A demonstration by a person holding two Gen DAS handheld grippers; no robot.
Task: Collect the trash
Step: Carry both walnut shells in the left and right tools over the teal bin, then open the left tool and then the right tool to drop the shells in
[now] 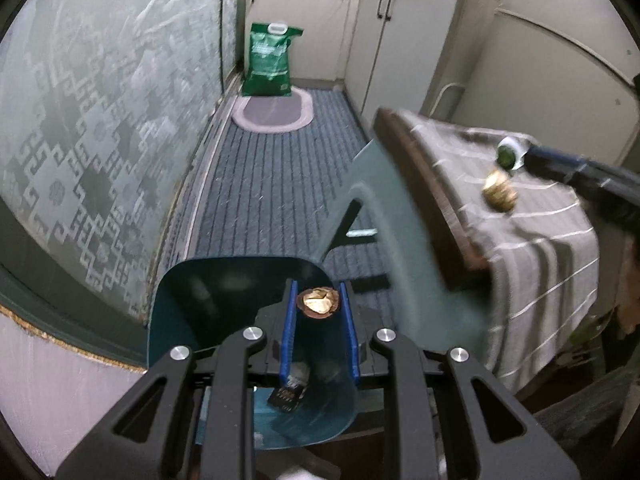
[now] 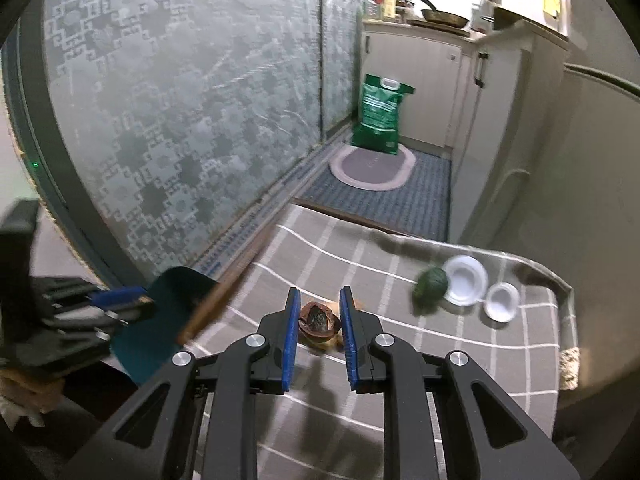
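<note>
Two grippers in view, one per wrist camera. Left gripper (image 1: pixel 319 306) is clamped on a brown shell scrap with a pale yellowish inside (image 1: pixel 319 304), pinched between its blue pads (image 1: pixel 289 332) right at the tips. It hangs over a teal bin (image 1: pixel 240 300); the bin's mouth sits directly below and behind the held scrap, and a dark packet (image 1: pixel 289 394) lies inside near the bottom. A second teal plastic piece (image 1: pixel 404 248) stands blurred between the bin and the table.

Right gripper (image 2: pixel 320 312) has its jaws parted, one on each side of a dark brown shell piece (image 2: pixel 319 320) that rests on the grey checked tablecloth (image 2: pixel 460 380). Contact between pads and shell: cannot tell; a small gap shows on both sides.

Further along the cloth, to the right: a green crumpled ball (image 2: pixel 431 285) touching a white lid (image 2: pixel 466 280), and just beside that a smaller white lid (image 2: pixel 501 302). From the left camera the same table edge shows a pale shell piece (image 1: pixel 500 194) on the cloth, with the right gripper's dark body reaching in from the right.

Background: a green sack (image 2: pixel 381 115) stands on an oval mat (image 2: pixel 370 170) by the white cabinets (image 2: pixel 416 80); patterned frosted glass (image 2: pixel 180 112) along the left side.
</note>
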